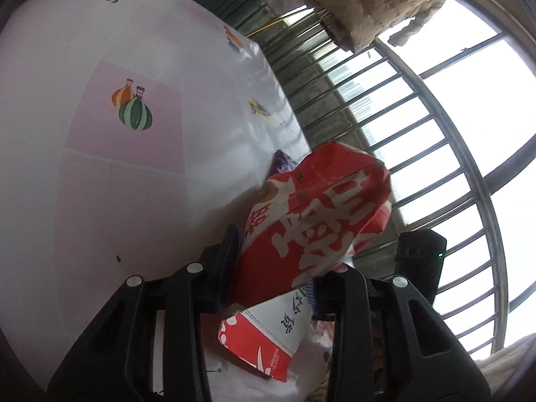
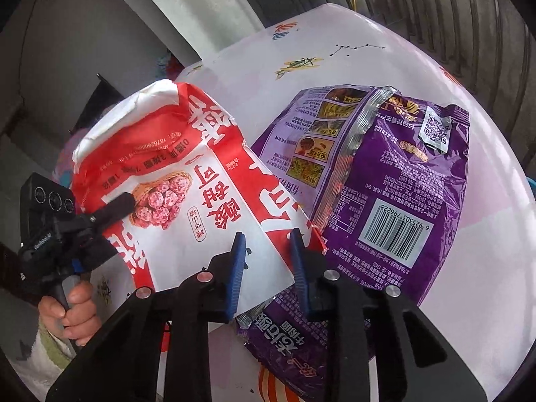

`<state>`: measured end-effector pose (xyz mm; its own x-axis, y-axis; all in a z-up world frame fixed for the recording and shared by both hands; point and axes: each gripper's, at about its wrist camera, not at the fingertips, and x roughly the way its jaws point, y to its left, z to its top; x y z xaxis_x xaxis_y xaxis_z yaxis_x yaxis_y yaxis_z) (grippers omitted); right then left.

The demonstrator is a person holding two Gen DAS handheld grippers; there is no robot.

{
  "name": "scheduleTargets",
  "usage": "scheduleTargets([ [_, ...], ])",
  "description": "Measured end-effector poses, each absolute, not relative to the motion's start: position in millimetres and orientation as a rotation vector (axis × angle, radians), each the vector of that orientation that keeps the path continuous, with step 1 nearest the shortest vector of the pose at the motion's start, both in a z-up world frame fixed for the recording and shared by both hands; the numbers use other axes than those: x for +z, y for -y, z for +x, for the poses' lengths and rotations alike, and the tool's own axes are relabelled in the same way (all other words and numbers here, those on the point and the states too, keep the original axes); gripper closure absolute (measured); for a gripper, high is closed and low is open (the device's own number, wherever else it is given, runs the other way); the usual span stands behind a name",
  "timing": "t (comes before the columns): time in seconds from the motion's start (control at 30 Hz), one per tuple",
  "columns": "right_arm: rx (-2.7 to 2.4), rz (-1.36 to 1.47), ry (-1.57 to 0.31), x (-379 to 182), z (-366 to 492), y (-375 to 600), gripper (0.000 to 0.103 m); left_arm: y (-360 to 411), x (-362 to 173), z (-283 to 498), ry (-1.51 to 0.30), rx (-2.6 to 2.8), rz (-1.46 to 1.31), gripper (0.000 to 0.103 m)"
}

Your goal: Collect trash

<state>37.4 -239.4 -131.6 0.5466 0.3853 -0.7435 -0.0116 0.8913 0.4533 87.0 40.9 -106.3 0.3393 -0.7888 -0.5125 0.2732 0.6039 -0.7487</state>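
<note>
Above the worktop [image 2: 368, 67], red-and-white paper snack bag [image 2: 187, 181] lifted, pinched by left tool [image 2: 129, 202] at its side; right tool [image 2: 268, 251] apart, straddling the bag's lower edge, not clamped. Purple foil wrapper [image 2: 395, 181] flat on the worktop just behind, uncollected. No bin visible; collection seemingly barely begun. Barcode 6 925303 796228 legible; Chinese print otherwise, and a QR code.

Daylight thru blown-out window [image 1: 469, 107]; fisheye edges warped, dark.
</note>
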Motion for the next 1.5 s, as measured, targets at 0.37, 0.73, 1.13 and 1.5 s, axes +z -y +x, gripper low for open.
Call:
scheduleTargets([
  [0.37, 0.248, 0.452, -0.995, -126, 34, 242, 0.072, -12, -98, 80, -1.021, -0.553, -0.231, 0.095],
  [0.73, 0.038, 0.729, -0.886, -111, 0, 347, 0.05, -6, -93, 83, -1.032, -0.532, -0.115, 0.096],
  [1.13, 0.174, 0.953, -0.947, -152, 27, 345, 0.053, 2, -90, 81, -1.04, -0.524, -0.053, 0.096],
  [1.5, 0.109, 0.811, -0.975, -144, 35, 323, 0.083, 5, -88, 86, -1.064, -0.52, -0.065, 0.096],
])
